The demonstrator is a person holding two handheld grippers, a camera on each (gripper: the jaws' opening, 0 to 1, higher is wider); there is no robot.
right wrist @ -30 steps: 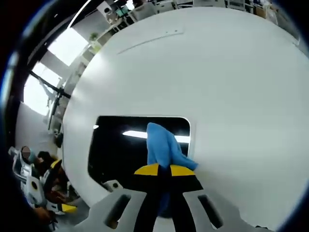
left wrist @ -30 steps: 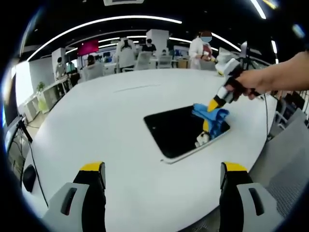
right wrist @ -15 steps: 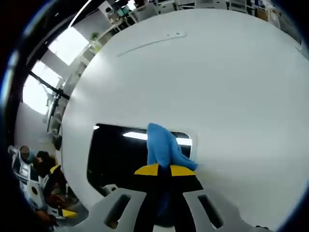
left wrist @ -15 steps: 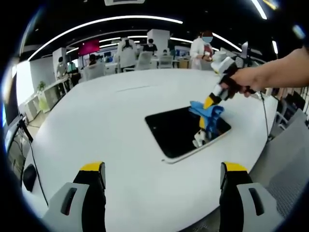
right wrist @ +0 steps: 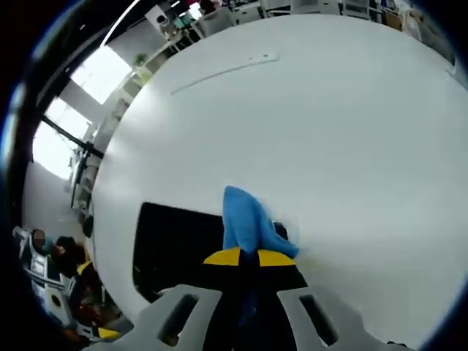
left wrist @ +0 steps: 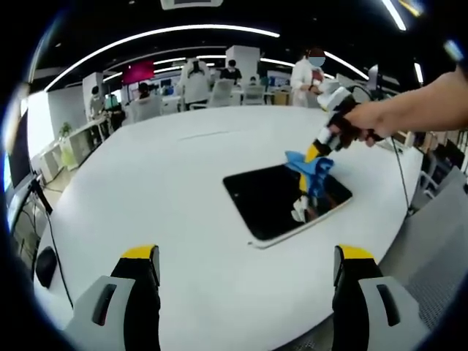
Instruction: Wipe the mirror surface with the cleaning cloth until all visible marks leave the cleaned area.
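Wiping looks under way but not provably finished: the right gripper (left wrist: 316, 151), jaws clamped on the blue cleaning cloth (right wrist: 248, 223), presses it at the mirror's (left wrist: 274, 205) far edge on the white table (left wrist: 161, 183), while the left gripper (left wrist: 245, 256) hangs wide apart; marks are too small to judge.

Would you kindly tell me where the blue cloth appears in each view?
Left gripper view: cloth right of centre, held in the right claw, at the mirror's far corner.
Right gripper view: cloth low centre, above the claw tips.
Shared landmark: the mirror.
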